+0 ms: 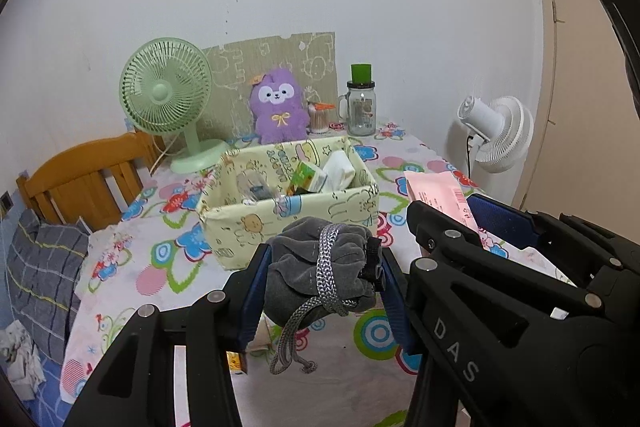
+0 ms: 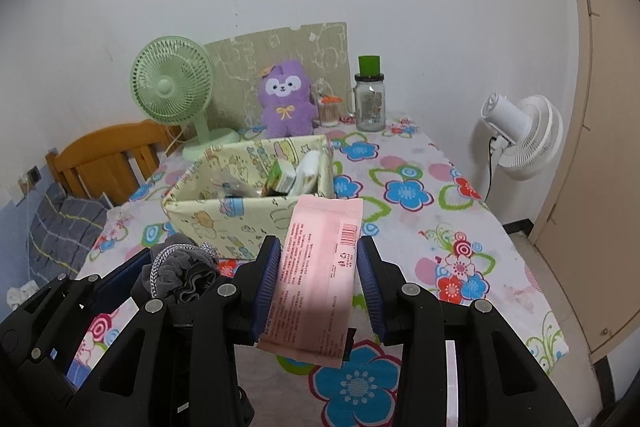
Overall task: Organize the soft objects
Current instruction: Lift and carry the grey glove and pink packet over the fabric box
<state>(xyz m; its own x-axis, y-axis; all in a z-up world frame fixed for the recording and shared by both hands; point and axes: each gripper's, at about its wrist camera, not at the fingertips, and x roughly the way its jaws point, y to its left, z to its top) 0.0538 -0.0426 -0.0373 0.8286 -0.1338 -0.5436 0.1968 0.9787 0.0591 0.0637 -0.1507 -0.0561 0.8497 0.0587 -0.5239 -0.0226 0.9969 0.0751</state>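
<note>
My left gripper (image 1: 322,279) is shut on a grey drawstring pouch (image 1: 316,267) and holds it above the table, just in front of the yellow fabric box (image 1: 256,223). The pouch also shows in the right wrist view (image 2: 180,273). My right gripper (image 2: 318,275) is shut on a flat pink packet (image 2: 316,267), held above the table in front of the same box (image 2: 208,215). The packet shows in the left wrist view (image 1: 436,195) too. The box holds a white pack, a green carton and clear items. A purple plush toy (image 1: 278,107) sits behind the box.
A flowered cloth covers the table (image 2: 420,227). At the back stand a green desk fan (image 1: 168,99), a glass jar with a green lid (image 1: 361,103) and a cotton-swab cup (image 1: 320,115). A white fan (image 2: 520,139) stands right; a wooden chair (image 1: 88,179) left.
</note>
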